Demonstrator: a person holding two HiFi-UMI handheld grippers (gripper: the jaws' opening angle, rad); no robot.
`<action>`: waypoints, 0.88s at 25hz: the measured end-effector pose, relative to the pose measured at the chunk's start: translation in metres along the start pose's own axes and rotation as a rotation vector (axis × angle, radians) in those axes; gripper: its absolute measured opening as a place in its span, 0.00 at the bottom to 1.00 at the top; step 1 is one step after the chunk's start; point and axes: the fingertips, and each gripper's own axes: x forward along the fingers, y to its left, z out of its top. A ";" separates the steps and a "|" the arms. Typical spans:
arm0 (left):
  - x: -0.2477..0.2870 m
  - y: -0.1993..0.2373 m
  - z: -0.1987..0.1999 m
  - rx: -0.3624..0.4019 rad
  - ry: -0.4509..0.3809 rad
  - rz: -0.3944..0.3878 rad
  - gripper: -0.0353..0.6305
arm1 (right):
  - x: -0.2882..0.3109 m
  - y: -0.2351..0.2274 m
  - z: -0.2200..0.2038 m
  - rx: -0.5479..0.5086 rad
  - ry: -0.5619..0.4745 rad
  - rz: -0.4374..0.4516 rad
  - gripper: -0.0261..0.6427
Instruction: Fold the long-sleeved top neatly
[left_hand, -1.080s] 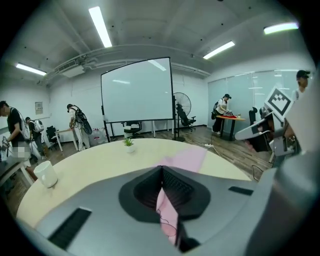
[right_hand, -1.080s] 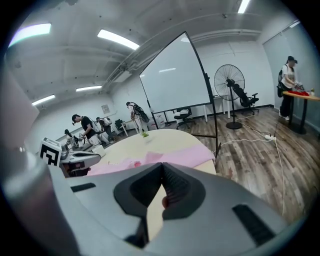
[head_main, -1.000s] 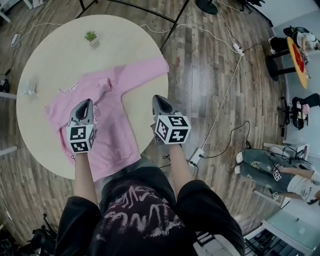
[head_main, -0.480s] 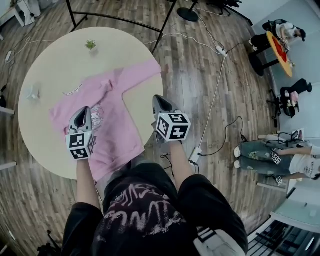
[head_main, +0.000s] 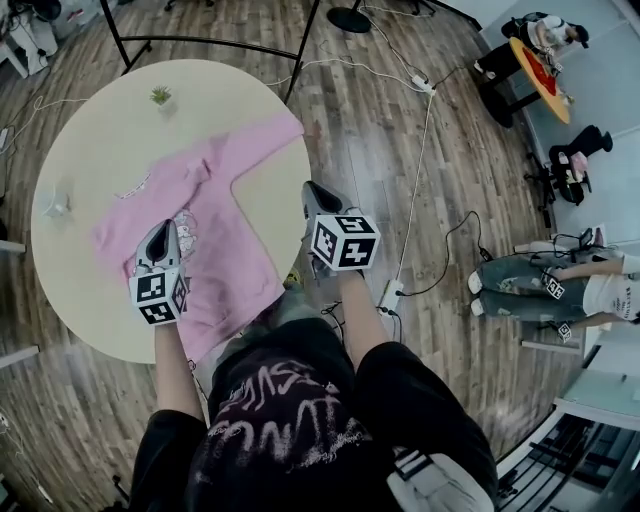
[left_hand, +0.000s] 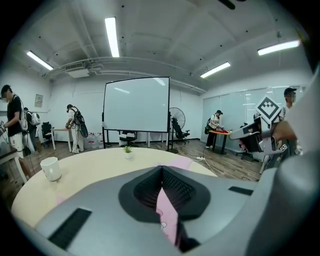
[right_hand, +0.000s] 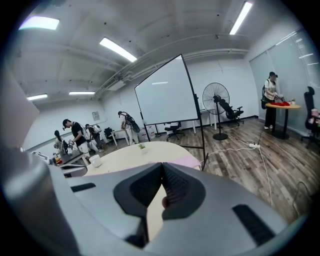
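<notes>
**A:** What is different from a second ago?

**B:** Very little on the cloth itself. Both hands have come up a touch. The left tongs (head_main: 165, 232) hang over the chest of the pink long-sleeved top (head_main: 225, 250). The right tongs (head_main: 314, 192) sit off the right rim, over bare floor. Both pairs are still pressed together and pinch nothing.

**A:** And the top?

**B:** It lies flat on the round surface (head_main: 100, 130), just as it did before. One sleeve (head_main: 265, 145) stretches out to the far right edge, and the hem (head_main: 235, 320) droops over the near rim toward the person. I see no fold in it yet.

**A:** So what does that mean for the task?

**B:** I judge that the folding has not begun. The hands look as if they are lining up for a first grasp. The tongs must spread before they can take any cloth, and the outstretched sleeve seems the likely start.

**A:** Is anything in the way?

**B:** Not much. A small potted plant (head_main: 160, 97) stands near the far edge and a white cup (head_main: 57, 207) near the left rim, both apart from the top. On the floor, a cable (head_main: 415, 170) runs to a power strip (head_main: 388, 295) beside the person's right side. Other people are well away. The real nuisance may be the overhanging hem, which could drag the garment off if it is tugged carelessly.
</notes>
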 end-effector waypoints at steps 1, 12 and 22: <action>0.003 -0.003 -0.001 0.006 0.007 0.000 0.07 | 0.003 -0.006 0.001 0.002 0.000 0.003 0.05; 0.068 -0.033 -0.024 0.014 0.138 0.066 0.07 | 0.101 -0.105 0.002 0.121 0.079 0.089 0.17; 0.153 -0.066 -0.037 0.071 0.265 0.094 0.07 | 0.210 -0.184 -0.030 0.314 0.199 0.198 0.33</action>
